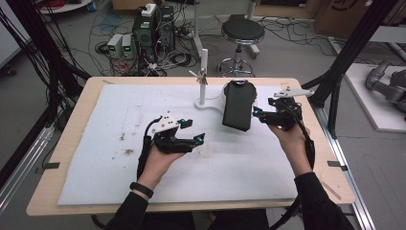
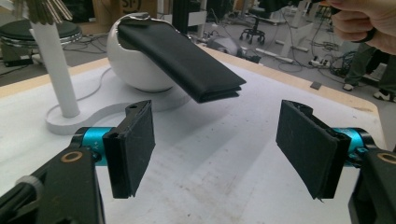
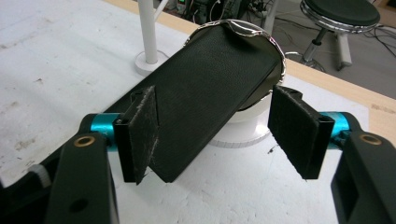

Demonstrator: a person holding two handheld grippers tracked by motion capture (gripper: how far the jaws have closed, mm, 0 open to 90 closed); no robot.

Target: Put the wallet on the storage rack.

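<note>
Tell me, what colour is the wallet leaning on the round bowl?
The wallet is black; the right gripper view shows it best.

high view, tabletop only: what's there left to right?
left claw → white stand post → black wallet leaning out of the white round holder → right claw

The black folded wallet (image 3: 212, 98) is showing a finely grained, matt leather-like skin. The white rounded holder (image 2: 135, 65) under it is looking like smooth, glossy plastic, and a bright chrome-like rim (image 3: 254, 32) is gleaming at its mouth. The white slim post (image 2: 56, 70) beside it is looking smooth and satin. The pale wooden desk (image 1: 72, 143) is carrying a white foam-like mat (image 1: 239, 163), matt, slightly pebbled and smudged with brown marks. The tongs' black pads (image 3: 142, 135) are looking rough and fuzzy, with frayed edges, on shiny turquoise metal stubs (image 3: 102, 123).
</note>
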